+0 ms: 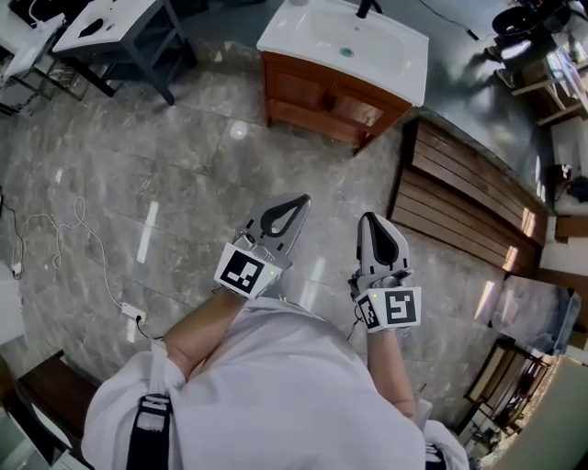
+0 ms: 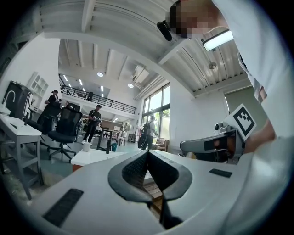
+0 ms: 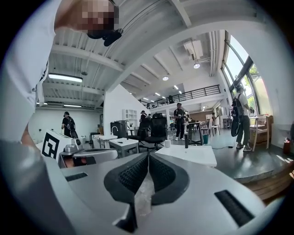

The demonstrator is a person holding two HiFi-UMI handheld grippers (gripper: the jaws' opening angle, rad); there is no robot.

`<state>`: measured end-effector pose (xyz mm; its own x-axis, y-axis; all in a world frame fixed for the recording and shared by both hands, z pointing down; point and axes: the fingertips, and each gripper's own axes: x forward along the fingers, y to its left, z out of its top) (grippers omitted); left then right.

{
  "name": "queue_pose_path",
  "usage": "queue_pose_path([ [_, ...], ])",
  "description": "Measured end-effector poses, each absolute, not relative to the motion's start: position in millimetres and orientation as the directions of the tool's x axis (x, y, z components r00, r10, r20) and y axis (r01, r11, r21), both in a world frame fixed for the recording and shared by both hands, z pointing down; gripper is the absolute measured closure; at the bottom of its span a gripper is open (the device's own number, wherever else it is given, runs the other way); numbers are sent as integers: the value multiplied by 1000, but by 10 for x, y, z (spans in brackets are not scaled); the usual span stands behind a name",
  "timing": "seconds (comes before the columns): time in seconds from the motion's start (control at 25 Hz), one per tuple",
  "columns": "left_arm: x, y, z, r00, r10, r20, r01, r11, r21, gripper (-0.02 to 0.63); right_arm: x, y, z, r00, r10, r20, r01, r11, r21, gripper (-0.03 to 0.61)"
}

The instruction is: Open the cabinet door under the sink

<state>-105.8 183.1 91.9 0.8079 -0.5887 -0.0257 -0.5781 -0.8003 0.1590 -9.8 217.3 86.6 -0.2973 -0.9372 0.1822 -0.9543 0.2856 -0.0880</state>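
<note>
The sink unit stands on the floor ahead of me in the head view: a white basin top (image 1: 344, 41) over a brown wooden cabinet (image 1: 323, 98) whose doors are closed. My left gripper (image 1: 299, 204) and right gripper (image 1: 369, 220) are held side by side, well short of the cabinet, pointing toward it. Both are shut with nothing between the jaws. In the left gripper view the left gripper (image 2: 148, 152) shows its pads pressed together, with the white top (image 2: 94, 157) beyond. The right gripper (image 3: 148, 155) looks the same, with the white top (image 3: 188, 155) ahead of it.
A slatted wooden platform (image 1: 469, 197) lies right of the cabinet. A grey desk (image 1: 119, 27) stands at the far left. A white cable and plug (image 1: 133, 314) lie on the marble floor, and a dark bench (image 1: 46, 395) sits at lower left. People and office chairs (image 2: 64, 126) are far behind.
</note>
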Motion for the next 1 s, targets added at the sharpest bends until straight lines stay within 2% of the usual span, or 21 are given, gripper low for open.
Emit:
queue_pose_path([
  [0.32,-1158,519,1049,824,-567,7,-557,-807,196,595,-216,874,827,-277,-936,219,-961,266,-81,545],
  [0.64,-858,129,1002,837,-547,-13,-535,-824,184,595,115,448,792,-237,-950,203,-971,227,-71,545],
  [1.0,-647,-139,983,738,-675,-1,-664,-727,175,595,525,-50,1029,-335,-920,205,-942,330,-57,545],
])
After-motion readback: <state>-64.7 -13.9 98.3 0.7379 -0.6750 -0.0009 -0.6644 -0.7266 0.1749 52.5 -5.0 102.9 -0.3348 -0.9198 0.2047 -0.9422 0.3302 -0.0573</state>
